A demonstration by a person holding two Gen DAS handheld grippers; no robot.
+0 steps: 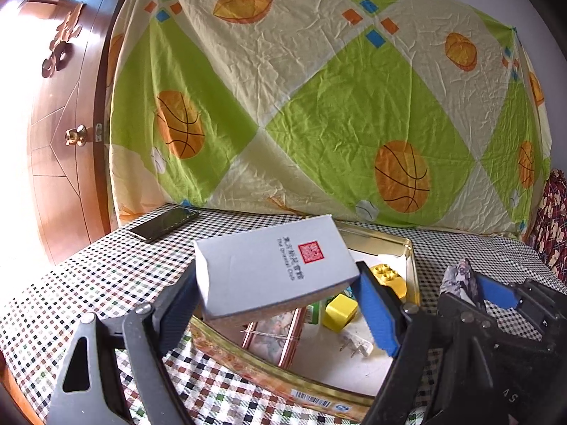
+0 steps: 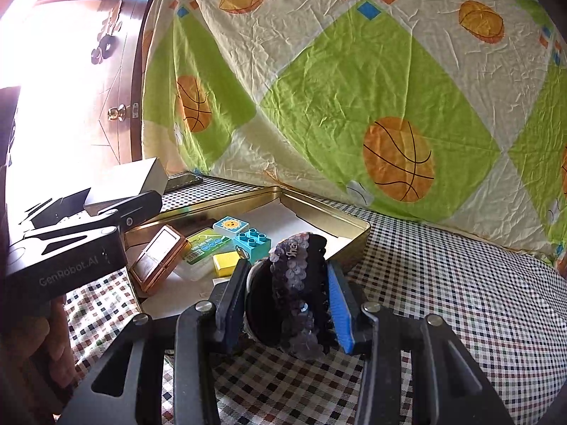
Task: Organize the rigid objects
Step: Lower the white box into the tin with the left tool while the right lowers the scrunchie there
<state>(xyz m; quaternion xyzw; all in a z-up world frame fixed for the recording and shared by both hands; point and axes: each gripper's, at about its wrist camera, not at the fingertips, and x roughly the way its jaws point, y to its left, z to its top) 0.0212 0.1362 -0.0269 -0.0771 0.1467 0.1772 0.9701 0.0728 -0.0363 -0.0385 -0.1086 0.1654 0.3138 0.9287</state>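
Note:
My left gripper (image 1: 280,283) is shut on a grey box (image 1: 273,265) with a red seal, held tilted above the gold tin tray (image 1: 269,372). The box also shows at the left of the right wrist view (image 2: 141,177). My right gripper (image 2: 287,283) is shut on a black sequinned hair clip (image 2: 297,279), held just at the tray's near right edge (image 2: 354,228); it also shows in the left wrist view (image 1: 460,279). In the tray lie a yellow block (image 1: 341,311), a yellow studded brick (image 1: 388,276), a blue studded brick (image 2: 252,242), a copper-framed case (image 2: 159,258) and a white plug (image 1: 356,345).
A black phone (image 1: 163,225) lies on the checked tablecloth (image 2: 443,301) behind the tray at the left. A basketball-print sheet (image 1: 319,106) hangs along the table's back. A wooden door (image 1: 67,124) stands at the left.

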